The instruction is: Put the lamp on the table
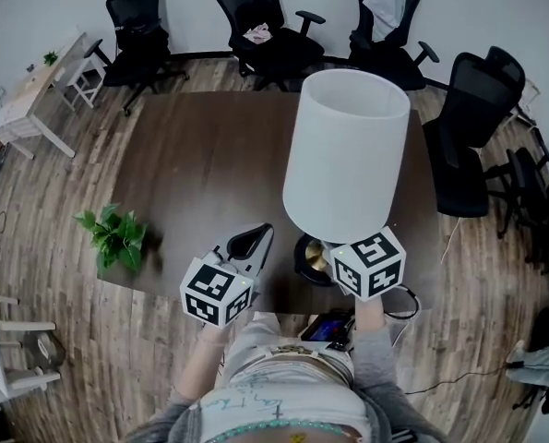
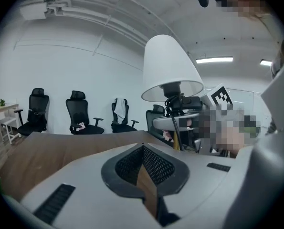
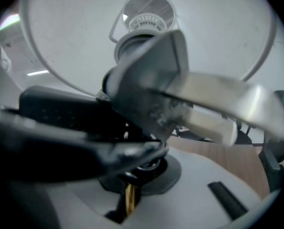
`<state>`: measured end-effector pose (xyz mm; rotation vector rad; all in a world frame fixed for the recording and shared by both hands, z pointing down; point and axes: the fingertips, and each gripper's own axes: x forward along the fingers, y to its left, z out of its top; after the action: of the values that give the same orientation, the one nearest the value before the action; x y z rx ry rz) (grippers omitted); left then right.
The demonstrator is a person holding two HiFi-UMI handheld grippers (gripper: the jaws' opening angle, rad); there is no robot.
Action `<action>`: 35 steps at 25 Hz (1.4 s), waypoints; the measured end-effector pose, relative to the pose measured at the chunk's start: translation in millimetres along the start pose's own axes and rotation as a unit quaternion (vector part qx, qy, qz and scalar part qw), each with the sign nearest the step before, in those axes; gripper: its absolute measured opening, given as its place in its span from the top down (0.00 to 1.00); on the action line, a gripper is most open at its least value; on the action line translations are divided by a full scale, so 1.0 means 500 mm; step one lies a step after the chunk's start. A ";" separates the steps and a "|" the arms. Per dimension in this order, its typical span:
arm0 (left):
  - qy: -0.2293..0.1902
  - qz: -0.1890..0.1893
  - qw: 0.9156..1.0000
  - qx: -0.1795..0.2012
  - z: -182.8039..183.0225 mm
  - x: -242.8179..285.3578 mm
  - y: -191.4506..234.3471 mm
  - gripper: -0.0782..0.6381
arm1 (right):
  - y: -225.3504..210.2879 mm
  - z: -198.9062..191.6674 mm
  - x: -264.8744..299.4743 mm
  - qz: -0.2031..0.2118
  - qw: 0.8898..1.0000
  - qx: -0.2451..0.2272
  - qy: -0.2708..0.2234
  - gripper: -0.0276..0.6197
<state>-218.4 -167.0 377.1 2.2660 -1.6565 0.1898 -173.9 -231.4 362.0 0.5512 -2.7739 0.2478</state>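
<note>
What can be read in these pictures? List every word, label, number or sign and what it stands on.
No text reads clearly.
Shirt: scrawled print, too blurred to read.
Screen: too small to read.
Left cube and right cube: black-and-white square patterns only, no letters.

The lamp [image 1: 346,155] is over the table [image 1: 191,155] at about 5 o'clock from its middle, near the front edge, and the plant [image 1: 115,236] is at the table's 8 o'clock corner. Behind the table, at 12 o'clock, stand three office chairs [image 1: 265,35], with side chairs [image 1: 472,127] at 3 o'clock and a small desk [image 1: 34,95] well apart at 10 o'clock.
</note>
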 end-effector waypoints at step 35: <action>0.054 -0.142 0.988 0.032 -0.089 0.118 0.000 0.87 | -0.111 -0.115 0.077 -0.061 0.995 0.077 0.007 0.93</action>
<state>-196.0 -205.0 436.3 2.4599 -1.2738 0.2940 -170.9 -282.2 434.4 0.7501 -2.7096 0.4378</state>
